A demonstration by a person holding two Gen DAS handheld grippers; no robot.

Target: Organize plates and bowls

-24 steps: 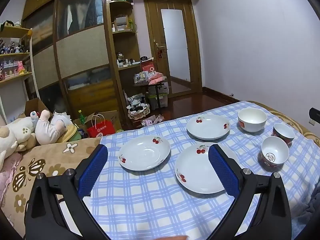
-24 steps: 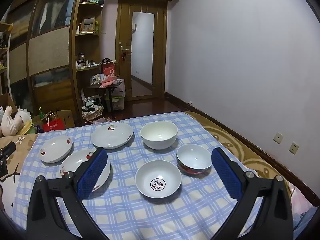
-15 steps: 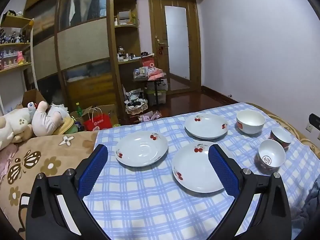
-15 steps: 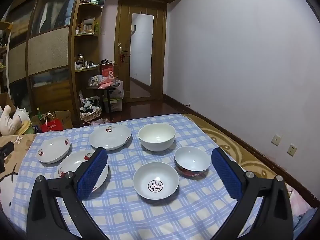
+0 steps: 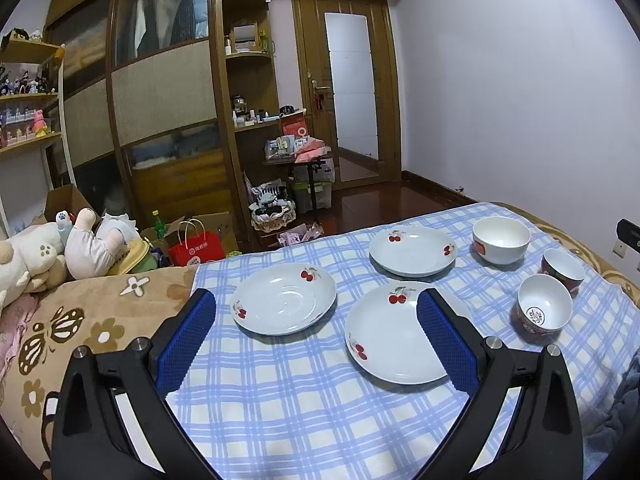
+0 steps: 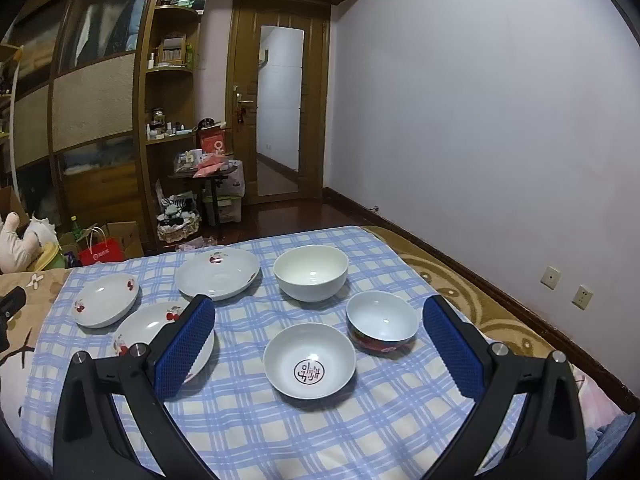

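plates: three white cherry-print plates on the blue checked cloth (image 5: 280, 400) over the bed, none stacked; near plate (image 5: 396, 334), left plate (image 5: 284, 298), far plate (image 5: 412, 250)
bowls: three, to the right of the plates, all upright and apart; large white bowl (image 6: 310, 272) farthest, red-sided bowl (image 6: 380, 320) right, bowl with red seal mark (image 6: 309, 364) nearest
left tool (image 5: 316, 330): jaws spread wide, holding nothing, above the cloth; near plate sits ahead between its blue pads, right pad overlapping the plate's right edge in view; left plate just inside the left pad line
right tool (image 6: 318, 340): jaws spread wide, holding nothing; seal-mark bowl centred ahead between the pads, red-sided bowl just inside the right pad, near plate partly hidden behind the left pad
contact: neither tool touches any dish
surround: plush toys (image 5: 48, 252) on the bed's left end
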